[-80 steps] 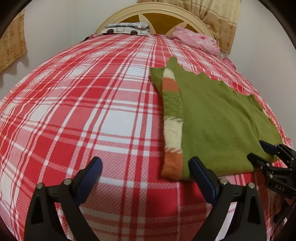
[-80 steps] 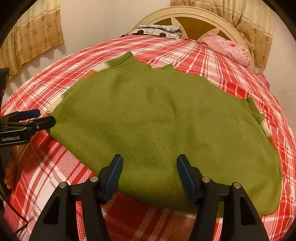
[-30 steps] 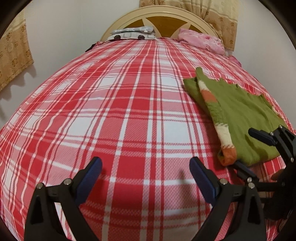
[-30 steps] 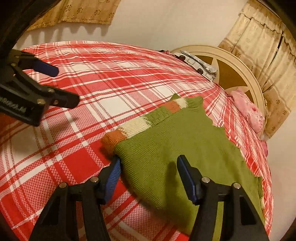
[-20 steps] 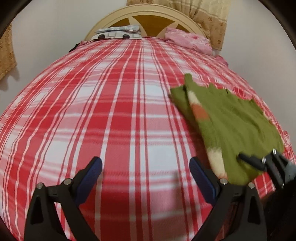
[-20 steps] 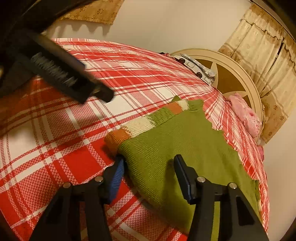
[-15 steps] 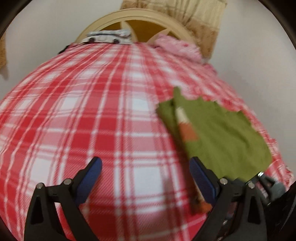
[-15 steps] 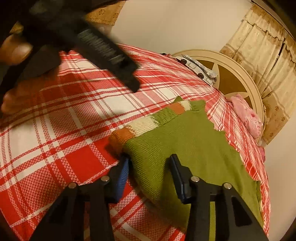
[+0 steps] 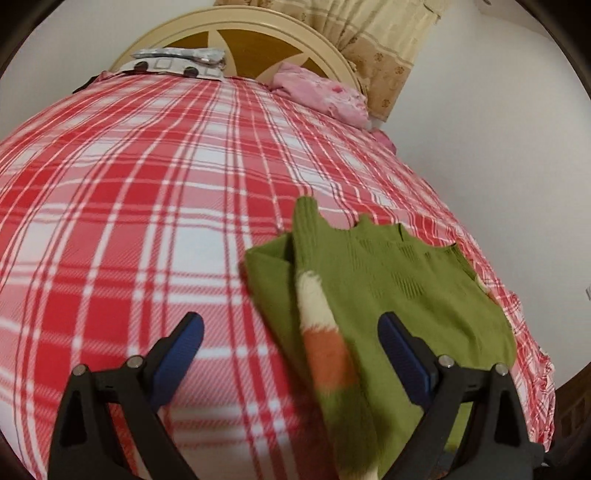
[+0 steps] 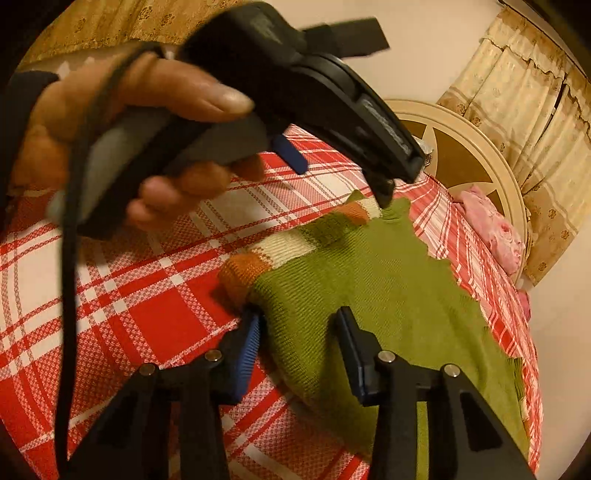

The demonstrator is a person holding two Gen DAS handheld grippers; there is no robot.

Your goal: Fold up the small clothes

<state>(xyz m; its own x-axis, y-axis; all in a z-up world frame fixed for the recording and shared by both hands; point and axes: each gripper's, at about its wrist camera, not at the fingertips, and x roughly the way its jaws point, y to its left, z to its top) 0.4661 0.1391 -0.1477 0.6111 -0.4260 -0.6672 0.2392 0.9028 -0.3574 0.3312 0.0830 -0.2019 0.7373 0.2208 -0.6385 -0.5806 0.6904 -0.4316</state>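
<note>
On plaid bedspread, ribbed green knit sweater, right gripper pinching hem

Bed under red-and-white plaid cover, cream arched headboard behind. On it: folded green knit sweater, pink cloth and patterned pillow beside headboard.

Plaid bedspread, headboard, curtains.

Green knit sweater, striped sleeve folded in, flat on plaid bedspread
</note>
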